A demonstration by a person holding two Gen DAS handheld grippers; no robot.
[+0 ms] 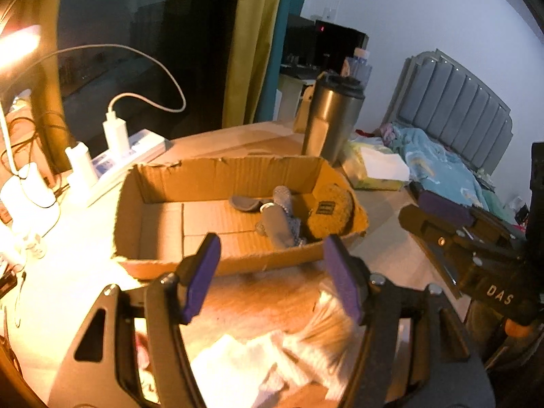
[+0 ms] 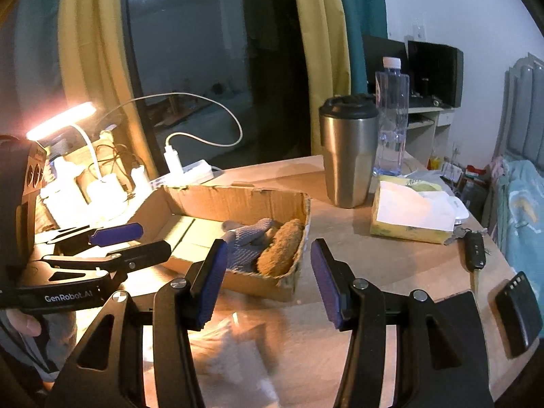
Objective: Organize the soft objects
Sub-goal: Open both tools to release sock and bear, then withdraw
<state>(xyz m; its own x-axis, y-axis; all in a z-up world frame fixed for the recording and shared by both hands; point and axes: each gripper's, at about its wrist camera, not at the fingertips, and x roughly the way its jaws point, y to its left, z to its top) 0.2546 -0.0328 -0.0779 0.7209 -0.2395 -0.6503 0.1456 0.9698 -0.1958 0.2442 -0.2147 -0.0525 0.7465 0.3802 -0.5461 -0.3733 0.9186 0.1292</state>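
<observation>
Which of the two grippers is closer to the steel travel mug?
Right. The right gripper hovers open over the table's near edge on the side where the steel travel mug stands. The left gripper, also open, sits further over towards the lamp side, facing the cardboard box.

"DAS" on right tongs (image 1: 438,217); "GenRobot.AI" on left tongs (image 2: 132,238).

We see a wooden table (image 2: 391,272) carrying a shallow cardboard box (image 2: 238,204), a steel tumbler (image 2: 348,156), a water bottle (image 2: 391,115), a tissue pack (image 2: 411,214), a car key (image 2: 474,250), a white power strip (image 1: 132,156) and a white cloth (image 1: 258,367).
</observation>
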